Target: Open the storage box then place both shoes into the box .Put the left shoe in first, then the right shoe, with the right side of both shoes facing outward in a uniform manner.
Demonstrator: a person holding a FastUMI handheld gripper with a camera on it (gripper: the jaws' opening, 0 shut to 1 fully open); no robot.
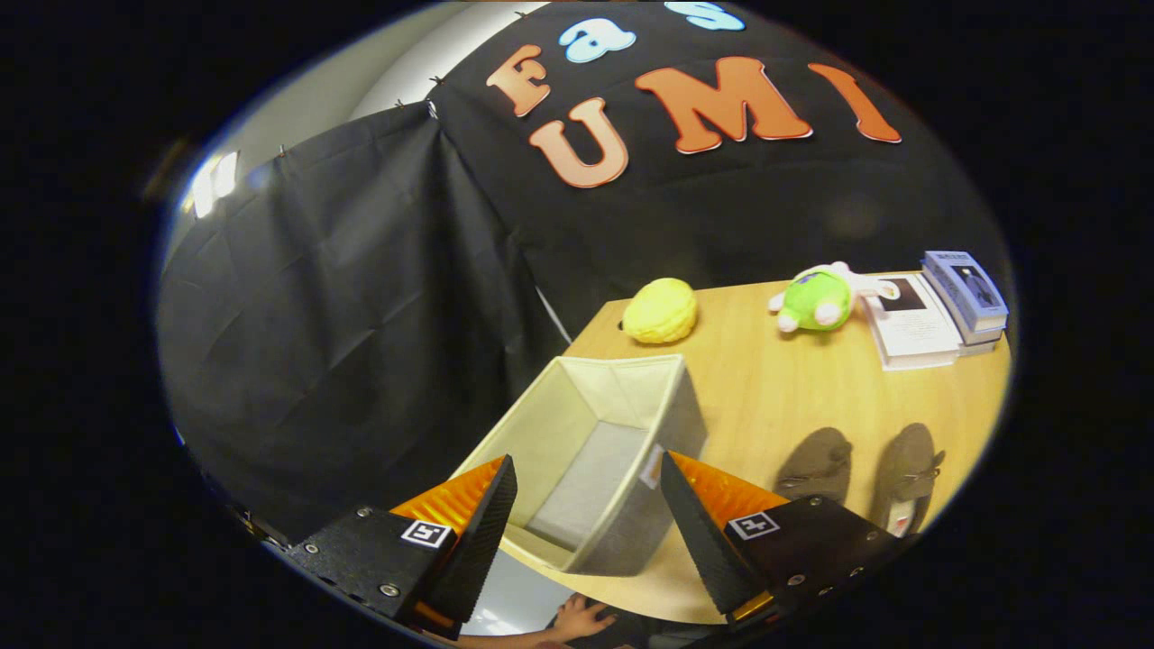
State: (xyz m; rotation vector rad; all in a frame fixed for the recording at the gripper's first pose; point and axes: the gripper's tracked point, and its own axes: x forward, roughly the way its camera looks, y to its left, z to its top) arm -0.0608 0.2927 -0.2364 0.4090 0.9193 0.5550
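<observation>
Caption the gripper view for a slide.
Open gripper above the open, empty storage box; both shoes wait beside it.

Tool (586, 527): black ribbed wedge fingers (482, 532) backed in orange; black screwed blocks bearing square black-and-white markers

The claw (586, 514) has matt black fingers (487, 527) with ribbed inner faces, backed by glossy orange plastic, spread wide above the box with nothing between them. Between them lies the storage box (599, 451), pale woven cloth, matt. Beyond to the right, two shoes (861, 469) look like dull brown suede on the smooth light wood table (793, 379).
</observation>
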